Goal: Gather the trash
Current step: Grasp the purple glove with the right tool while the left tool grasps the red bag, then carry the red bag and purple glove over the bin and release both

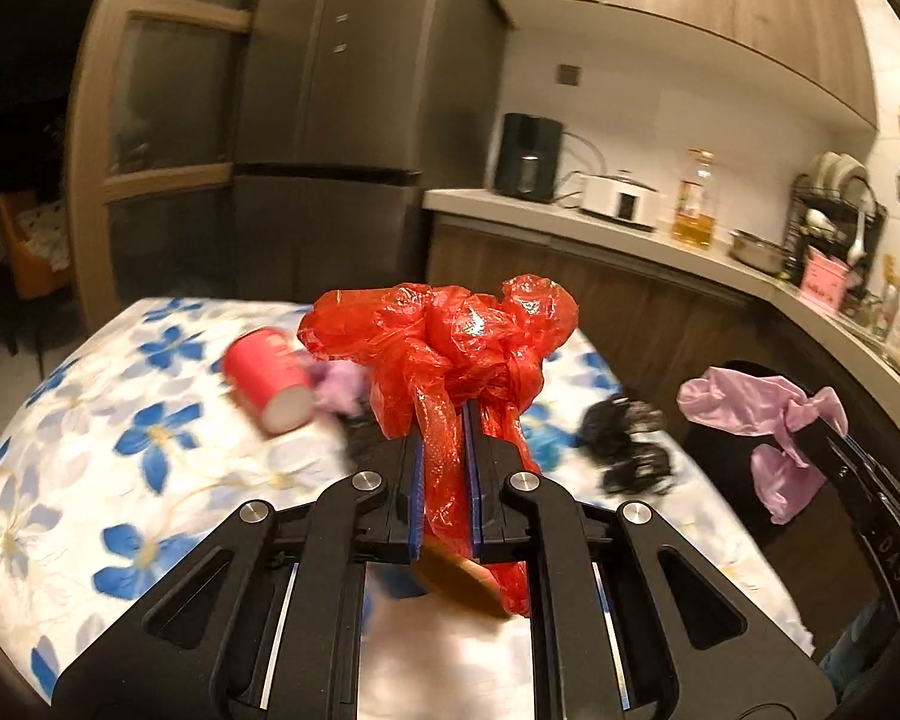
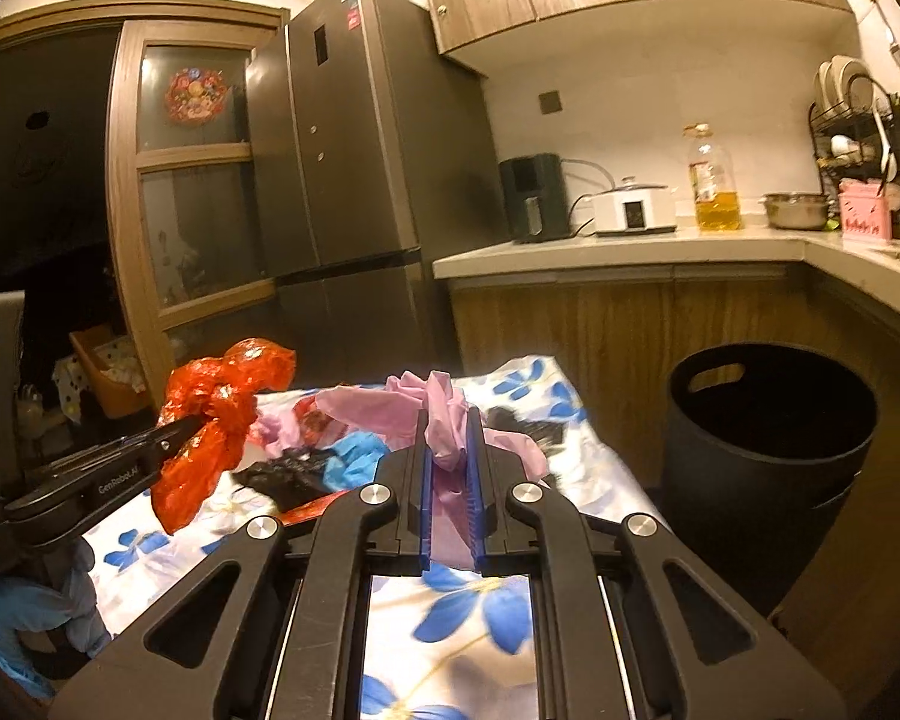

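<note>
My left gripper [image 1: 447,426] is shut on a crumpled red plastic bag [image 1: 444,336], which hangs above the floral-clothed table [image 1: 90,420]. The right wrist view shows that same left gripper [image 2: 189,426] at the left with the red bag [image 2: 222,420]. My right gripper [image 2: 447,414] is shut on a pink glove [image 2: 444,420], lifted over the table's right side. In the left wrist view the pink glove [image 1: 762,414] dangles at the right. A red paper cup [image 1: 267,378] lies on its side on the cloth. Black crumpled trash [image 1: 627,450] and blue trash [image 2: 354,456] lie on the table too.
A black bin [image 2: 768,438] with handle cut-outs stands on the floor right of the table [image 2: 540,396]. Behind are a dark fridge [image 2: 354,150] and a counter [image 2: 630,246] with an oil bottle, cooker, pot and dish rack. A sleeve in blue [image 2: 24,612] shows at lower left.
</note>
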The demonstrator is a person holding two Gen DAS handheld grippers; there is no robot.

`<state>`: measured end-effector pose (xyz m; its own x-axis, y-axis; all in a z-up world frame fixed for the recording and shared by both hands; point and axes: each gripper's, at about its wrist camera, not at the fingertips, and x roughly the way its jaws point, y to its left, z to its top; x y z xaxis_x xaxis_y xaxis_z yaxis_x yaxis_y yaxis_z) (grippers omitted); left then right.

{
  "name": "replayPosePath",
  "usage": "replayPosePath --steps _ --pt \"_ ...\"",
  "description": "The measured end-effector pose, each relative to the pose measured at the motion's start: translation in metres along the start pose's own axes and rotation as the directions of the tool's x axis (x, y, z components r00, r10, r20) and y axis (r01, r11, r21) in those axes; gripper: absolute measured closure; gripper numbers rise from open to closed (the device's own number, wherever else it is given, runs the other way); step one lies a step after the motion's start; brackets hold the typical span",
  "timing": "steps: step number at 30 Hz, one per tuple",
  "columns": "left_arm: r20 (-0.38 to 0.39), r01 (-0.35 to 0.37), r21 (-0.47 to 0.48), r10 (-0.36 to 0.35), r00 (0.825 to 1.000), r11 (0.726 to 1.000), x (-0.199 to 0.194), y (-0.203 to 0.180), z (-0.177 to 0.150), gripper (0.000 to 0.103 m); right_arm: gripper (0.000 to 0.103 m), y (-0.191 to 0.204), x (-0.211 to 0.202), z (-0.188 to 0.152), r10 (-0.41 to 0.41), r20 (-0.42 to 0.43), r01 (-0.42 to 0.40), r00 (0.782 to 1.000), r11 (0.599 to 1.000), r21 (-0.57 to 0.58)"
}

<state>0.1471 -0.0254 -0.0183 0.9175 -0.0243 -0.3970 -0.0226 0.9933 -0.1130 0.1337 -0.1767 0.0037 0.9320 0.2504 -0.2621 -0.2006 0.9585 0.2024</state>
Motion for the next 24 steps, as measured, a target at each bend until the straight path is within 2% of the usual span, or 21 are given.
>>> replayPosePath --steps 11,24 --pt "0.028 0.141 0.103 -0.145 0.989 0.985 0.019 -0.091 0.022 0.093 0.093 -0.063 -0.025 0.031 -0.144 0.092 0.14 0.985 0.989 0.046" --pt "0.06 0.26 0.173 -0.274 0.96 0.95 0.039 -0.179 0.047 0.093 0.093 -0.131 -0.044 0.061 -0.311 0.189 0.296 0.931 0.95 0.102"
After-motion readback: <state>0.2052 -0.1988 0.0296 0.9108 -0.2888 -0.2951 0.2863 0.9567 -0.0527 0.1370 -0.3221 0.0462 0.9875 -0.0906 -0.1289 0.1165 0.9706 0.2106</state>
